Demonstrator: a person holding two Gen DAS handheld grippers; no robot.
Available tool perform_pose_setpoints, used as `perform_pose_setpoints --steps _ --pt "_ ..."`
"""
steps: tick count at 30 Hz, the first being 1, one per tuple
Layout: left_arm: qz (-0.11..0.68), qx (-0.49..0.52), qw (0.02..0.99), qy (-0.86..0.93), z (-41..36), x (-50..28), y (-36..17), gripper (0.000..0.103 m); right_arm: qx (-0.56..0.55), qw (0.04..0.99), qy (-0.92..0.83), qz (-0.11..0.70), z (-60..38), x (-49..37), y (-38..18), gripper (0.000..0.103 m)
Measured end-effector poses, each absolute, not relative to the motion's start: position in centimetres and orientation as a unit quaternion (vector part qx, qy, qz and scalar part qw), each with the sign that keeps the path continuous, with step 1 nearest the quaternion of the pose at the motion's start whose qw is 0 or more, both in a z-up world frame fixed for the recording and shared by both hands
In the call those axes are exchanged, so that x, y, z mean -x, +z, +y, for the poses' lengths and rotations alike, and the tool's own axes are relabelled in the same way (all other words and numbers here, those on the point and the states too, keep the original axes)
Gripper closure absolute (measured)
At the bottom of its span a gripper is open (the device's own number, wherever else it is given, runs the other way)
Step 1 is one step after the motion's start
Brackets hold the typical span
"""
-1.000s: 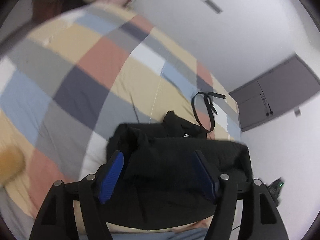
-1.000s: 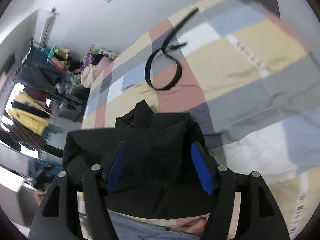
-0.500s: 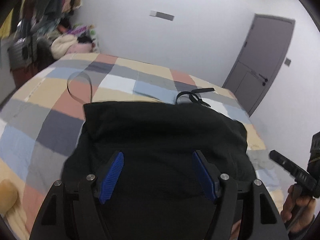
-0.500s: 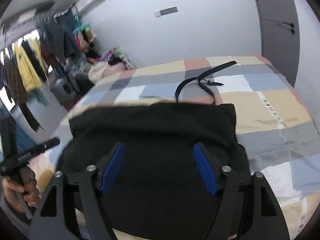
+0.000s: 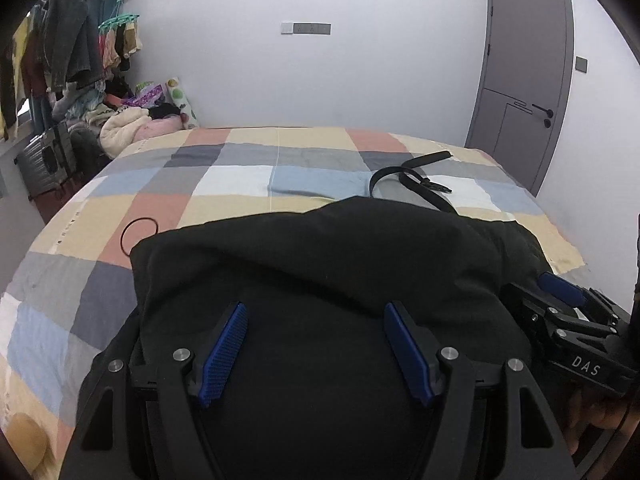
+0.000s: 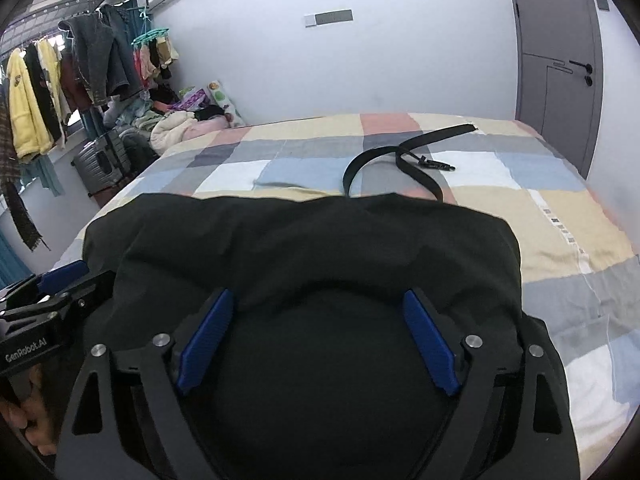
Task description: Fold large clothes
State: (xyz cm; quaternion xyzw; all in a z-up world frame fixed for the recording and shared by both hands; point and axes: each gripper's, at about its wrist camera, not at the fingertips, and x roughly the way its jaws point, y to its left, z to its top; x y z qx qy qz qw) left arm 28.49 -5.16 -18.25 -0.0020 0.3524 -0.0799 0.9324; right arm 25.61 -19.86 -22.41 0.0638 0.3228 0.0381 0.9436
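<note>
A large black garment [image 5: 320, 264] lies bunched on the near part of the checked bedspread [image 5: 248, 176]; it also shows in the right wrist view [image 6: 304, 248]. My left gripper [image 5: 316, 316] is open, its blue pads spread above the garment's near part. My right gripper [image 6: 318, 304] is open too, low over the same cloth. Each gripper shows at the edge of the other's view, the right one [image 5: 568, 320] by the garment's right side, the left one [image 6: 52, 296] by its left side.
A black belt [image 5: 416, 178] lies curled on the bed behind the garment, also in the right wrist view [image 6: 404, 156]. A thin black ring [image 5: 138, 234] lies at the left. Clothes hang on a rack [image 6: 72, 64] at the left. A grey door [image 5: 524, 80] is at the right.
Both cameras have levelled from steeply tilted to facing across the bed. The garment has gone from a raised bundle to a wider spread on the bedspread. Both grippers stay open.
</note>
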Motion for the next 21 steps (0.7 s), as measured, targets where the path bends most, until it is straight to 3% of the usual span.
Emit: perform_pose_setpoints --steps 14,21 --pt "0.374 -0.024 0.925 -0.06 -4.8 -36.1 -20.6 0.032 -0.039 0.938 0.016 0.343 -18.1 -33.2 -24.2 0.001" --pt "0.371 -0.025 0.927 -0.046 -4.8 -37.3 -22.7 0.03 -0.029 0.93 0.03 0.365 -17.6 -35.4 -26.0 0.0"
